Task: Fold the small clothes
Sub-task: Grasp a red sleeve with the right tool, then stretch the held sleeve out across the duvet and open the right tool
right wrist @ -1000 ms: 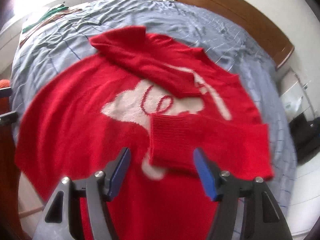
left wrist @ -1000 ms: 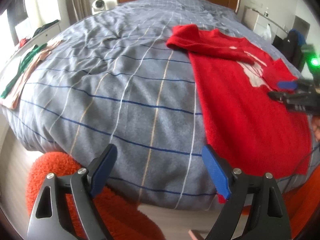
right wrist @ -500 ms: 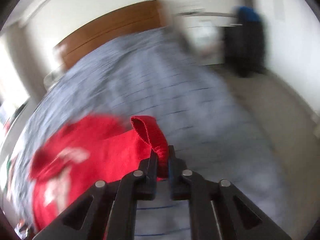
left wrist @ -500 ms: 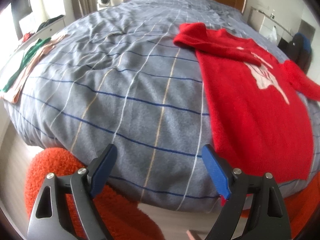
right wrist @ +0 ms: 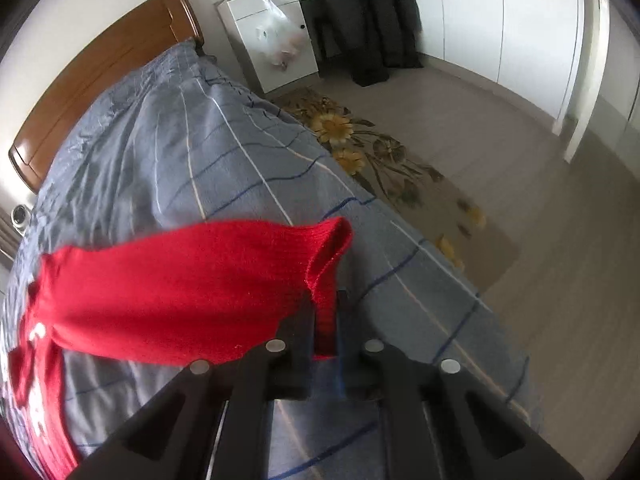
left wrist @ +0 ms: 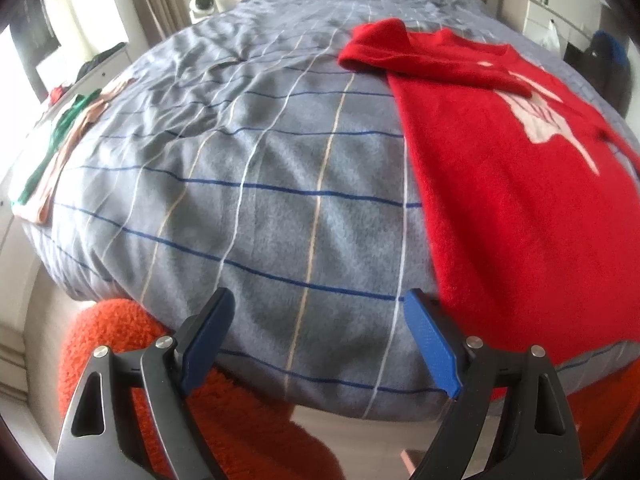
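**A:** Start at your own hand. What does the right gripper (right wrist: 325, 312) have?

**B:** My right jaws are clamped on the ribbed cuff (right wrist: 329, 256) of the red sweater's sleeve (right wrist: 180, 280). They have only just closed, and the knit is pinched between the pads. From there the sleeve runs away to my left, lifted off the grey checked bedcover (right wrist: 192, 152), back to the body of the sweater at the left edge of that view.

**A:** So which way does its long axis lie?

**B:** Straight out from the sweater toward the bed's side edge, with the flowered rug (right wrist: 384, 160) beyond. The cuff is the outer end; the shoulder is the inner one. I judge the coming move must carry the cuff back along that same line, over the chest.

**A:** And your left?

**B:** The left gripper (left wrist: 320, 336) hangs open and empty at the foot of the bed, above the orange fluffy rug (left wrist: 108, 332). The red sweater (left wrist: 520, 208) lies flat to its right, hem nearest me, collar far, the other sleeve (left wrist: 420, 60) folded across the top.

**A:** Which hand is nearer the work?

**B:** The right one for the sleeve. My left is just beside the hem corner, ready to steady it, I'd say.
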The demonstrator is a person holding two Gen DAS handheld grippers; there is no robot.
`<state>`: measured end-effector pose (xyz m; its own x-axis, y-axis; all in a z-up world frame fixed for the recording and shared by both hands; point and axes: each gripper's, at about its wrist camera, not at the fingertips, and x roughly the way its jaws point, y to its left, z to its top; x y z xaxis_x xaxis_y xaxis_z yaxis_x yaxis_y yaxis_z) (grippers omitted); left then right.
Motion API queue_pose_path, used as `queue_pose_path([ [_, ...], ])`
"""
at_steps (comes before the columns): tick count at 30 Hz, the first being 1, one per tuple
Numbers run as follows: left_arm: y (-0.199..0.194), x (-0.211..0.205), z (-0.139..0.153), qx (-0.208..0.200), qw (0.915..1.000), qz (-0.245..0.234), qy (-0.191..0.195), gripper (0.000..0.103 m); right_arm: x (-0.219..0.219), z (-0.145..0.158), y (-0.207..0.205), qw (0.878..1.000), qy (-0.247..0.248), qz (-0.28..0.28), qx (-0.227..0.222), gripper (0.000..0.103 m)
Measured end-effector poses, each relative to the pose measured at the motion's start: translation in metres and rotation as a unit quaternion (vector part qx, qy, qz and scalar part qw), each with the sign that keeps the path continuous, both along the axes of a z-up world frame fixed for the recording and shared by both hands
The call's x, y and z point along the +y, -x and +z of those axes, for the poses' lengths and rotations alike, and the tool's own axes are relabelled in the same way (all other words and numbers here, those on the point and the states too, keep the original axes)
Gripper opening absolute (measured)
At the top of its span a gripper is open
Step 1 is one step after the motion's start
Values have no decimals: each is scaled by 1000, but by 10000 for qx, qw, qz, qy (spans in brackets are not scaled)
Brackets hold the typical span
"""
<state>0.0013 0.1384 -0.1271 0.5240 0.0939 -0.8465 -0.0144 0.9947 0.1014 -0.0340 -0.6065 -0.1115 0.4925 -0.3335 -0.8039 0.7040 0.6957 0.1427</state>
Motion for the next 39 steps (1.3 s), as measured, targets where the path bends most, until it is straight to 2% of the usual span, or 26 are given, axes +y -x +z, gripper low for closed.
queue_pose_path([
  [2,-1,-2,7,46,9999,-148,-30,88,3,4,5,10000,24,73,-30,12],
  [4,-4,-7,24,-59,9992,-376,-82,88,-1,9,17,10000,62,26,-53,33],
  [5,-8,-11,37,-183,9985,-516,-91,88,-2,11,25,9999,142,-50,-11,54],
  [6,-14,-16,52,-314,9972,-680,-76,88,-2,18,38,9987,438,-244,71,61],
  [9,-43,-36,85,-620,9921,-1087,-23,92,9,34,66,9922,1106,-540,169,61],
  [11,-73,-54,99,-680,9880,-1383,73,96,24,44,82,9923,1133,-481,-133,61],
  [13,-119,-78,105,-548,9827,-1751,248,96,49,50,87,9931,1052,-244,-457,61],
  [17,-207,-112,81,184,9785,-1932,701,96,123,47,77,9900,868,608,-931,62],
  [19,-231,-127,66,447,9760,-1994,756,96,166,36,73,9859,743,1013,-1102,62],
  [22,-251,-156,33,922,9654,-2300,811,94,215,11,66,9801,554,1565,-1092,62],
  [23,-250,-162,29,986,9627,-2386,811,84,229,2,63,9770,539,1825,-964,62],
  [25,-239,-172,22,1105,9495,-2773,967,70,252,-8,52,9678,689,2351,-571,62],
  [27,-214,-172,34,961,9343,-3238,1143,70,262,-4,52,9627,973,2449,-617,62],
  [29,-181,-171,47,927,9111,-3828,1214,71,266,-3,54,9612,1122,2439,-629,65],
  [30,-161,-171,51,959,8979,-4132,1179,72,264,-7,51,9623,1104,2418,-575,65],
  [31,-147,-172,52,1004,8882,-4338,1132,73,263,-10,49,9636,1071,2393,-529,65],
  [32,-120,-174,51,1160,8689,-4705,1013,73,262,-13,44,9651,1021,2361,-493,65],
  [35,-75,-176,45,1402,8367,-5263,564,74,254,-19,36,9698,848,2239,-474,65],
  [36,-61,-175,42,1454,8290,-5384,426,74,252,-21,34,9707,791,2218,-469,65],
  [37,-56,-174,41,1460,8279,-5405,345,74,251,-22,33,9710,771,2213,-461,65],
  [39,-56,-174,41,1362,8398,-5250,242,74,251,-22,37,9707,779,2225,-454,65],
])
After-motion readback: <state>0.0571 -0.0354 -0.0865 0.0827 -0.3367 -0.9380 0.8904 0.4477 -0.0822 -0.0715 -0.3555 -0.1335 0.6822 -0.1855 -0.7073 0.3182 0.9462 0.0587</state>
